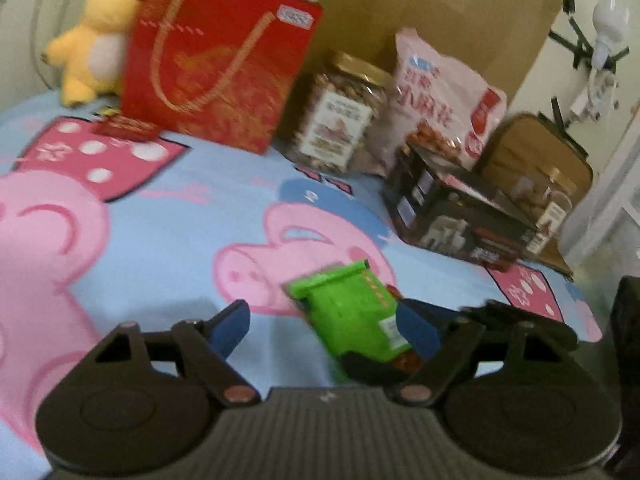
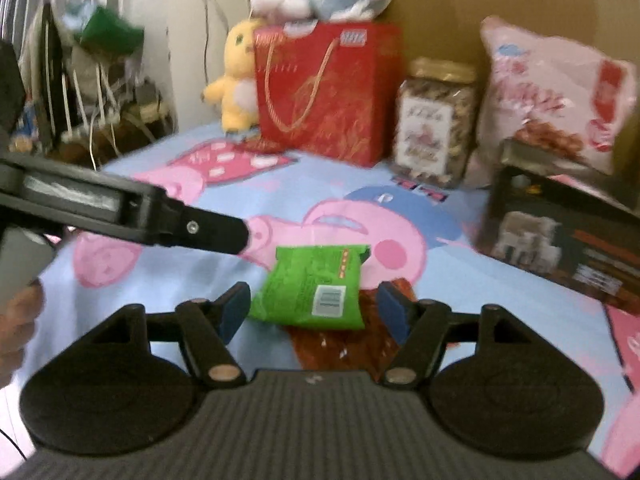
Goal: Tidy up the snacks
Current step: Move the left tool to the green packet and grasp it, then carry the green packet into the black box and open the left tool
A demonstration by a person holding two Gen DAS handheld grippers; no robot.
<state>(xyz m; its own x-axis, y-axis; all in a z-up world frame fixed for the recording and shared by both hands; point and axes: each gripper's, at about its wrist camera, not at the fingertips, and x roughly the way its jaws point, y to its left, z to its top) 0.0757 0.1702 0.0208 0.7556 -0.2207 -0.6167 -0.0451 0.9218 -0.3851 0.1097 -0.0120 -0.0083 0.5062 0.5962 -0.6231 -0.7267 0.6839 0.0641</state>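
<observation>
the near and middle stretch of the bedsheet [image 1: 160,248] is lying bare, giving room to pass. the red gift bag [image 1: 216,64], nut jar [image 1: 340,116], pink snack bag [image 1: 444,100] and dark box [image 1: 460,216] are blocking the back and right side. a green packet [image 2: 312,284] is lying between the right gripper [image 2: 316,308] jaws.

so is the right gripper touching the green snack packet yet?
Apart. In the right wrist view, the right gripper stands open around the green snack packet, with blue sheet showing between the packet and each pad.
</observation>
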